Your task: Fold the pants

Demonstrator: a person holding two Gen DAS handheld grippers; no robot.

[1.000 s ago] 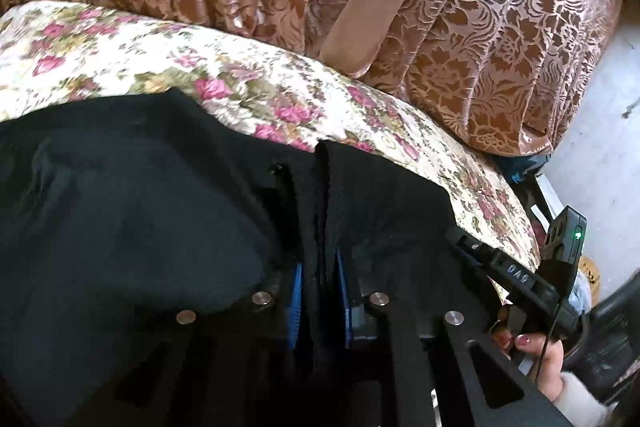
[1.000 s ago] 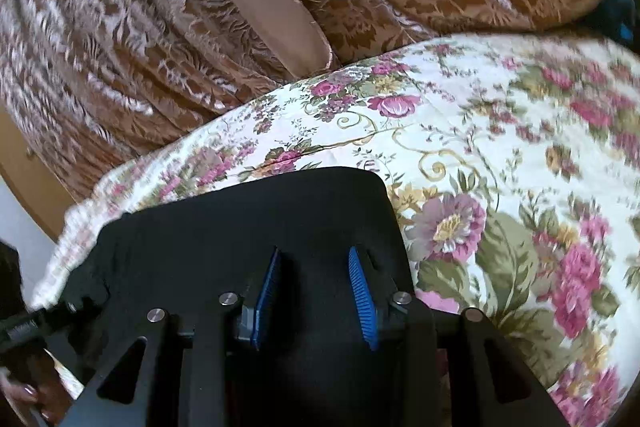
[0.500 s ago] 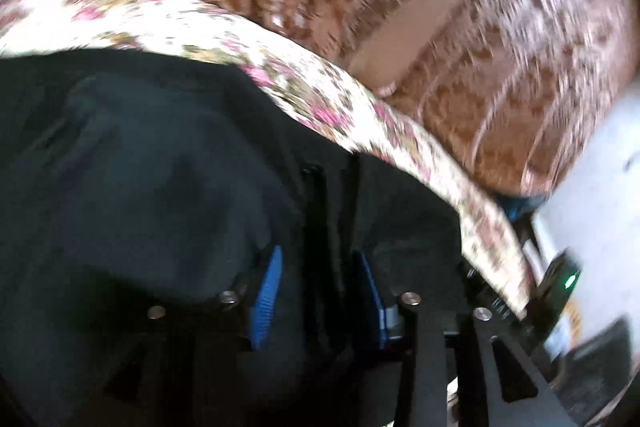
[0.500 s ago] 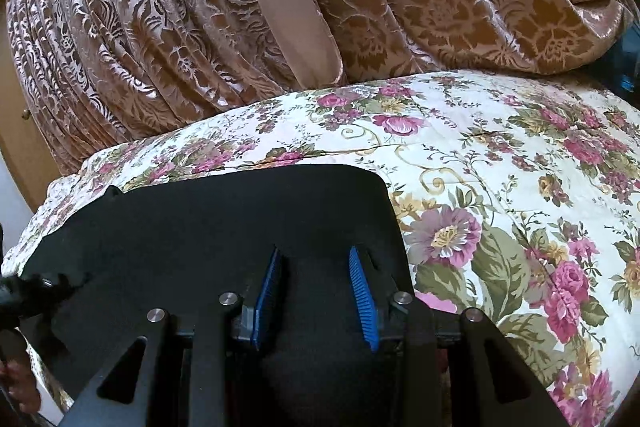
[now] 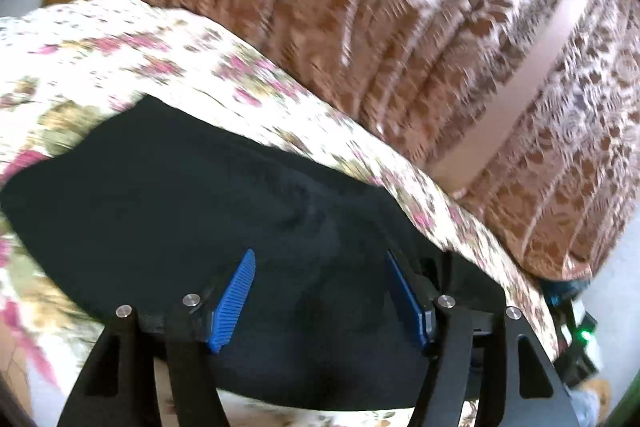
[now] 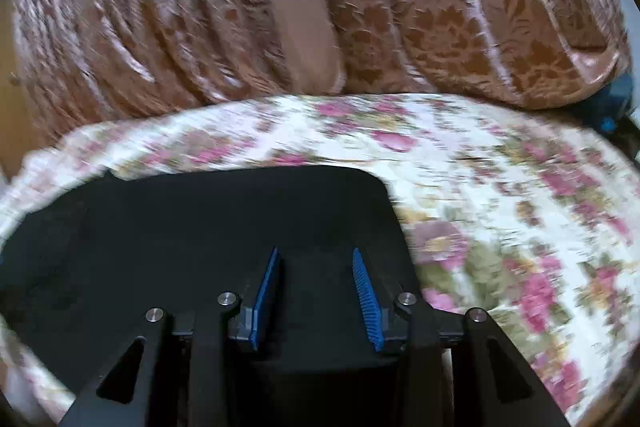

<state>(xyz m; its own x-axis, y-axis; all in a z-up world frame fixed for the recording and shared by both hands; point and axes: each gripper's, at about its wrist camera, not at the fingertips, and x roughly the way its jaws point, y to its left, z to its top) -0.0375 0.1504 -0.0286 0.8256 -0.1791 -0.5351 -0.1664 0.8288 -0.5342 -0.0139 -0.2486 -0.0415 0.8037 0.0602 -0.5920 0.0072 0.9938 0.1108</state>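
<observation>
Black pants lay flat on a bed covered with a flowery sheet. In the right wrist view the same pants showed a neat, rounded corner near the middle of the flowery sheet.

The left gripper hung over the pants with its jaws spread wide. Nothing sat between its blue pads, only the dark cloth below them. The right gripper was over the pants near that rounded corner. Its jaws stood apart too, but not as wide as the left ones, and they held nothing.

Behind the bed hung a shiny brown curtain with a leafy pattern. A plain tan band ran down it. The left wrist view was blurry, but the curtain showed there as well. A small green light glowed low at the right edge of that view.
</observation>
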